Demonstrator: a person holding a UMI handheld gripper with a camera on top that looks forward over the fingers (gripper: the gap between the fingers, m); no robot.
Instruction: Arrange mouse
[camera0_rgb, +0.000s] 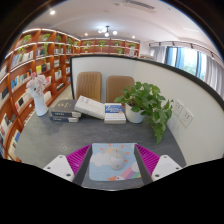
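Observation:
A pale mouse (117, 158) lies on a pastel printed mouse pad (100, 172) on the grey table (50, 140), close in front of me. My gripper (112, 153) is open. Its magenta pads show at the left (77, 157) and right (147, 157) of the mouse pad. The mouse sits between the fingers with a wide gap at each side. The fingers touch neither the mouse nor each other.
Beyond the mouse pad lie books (90, 106), a second book (115, 113) and a small stack (65, 115). A potted plant (147, 100) stands to the right, a white vase (39, 98) to the left. Two chairs (104, 86) and bookshelves (28, 62) are behind.

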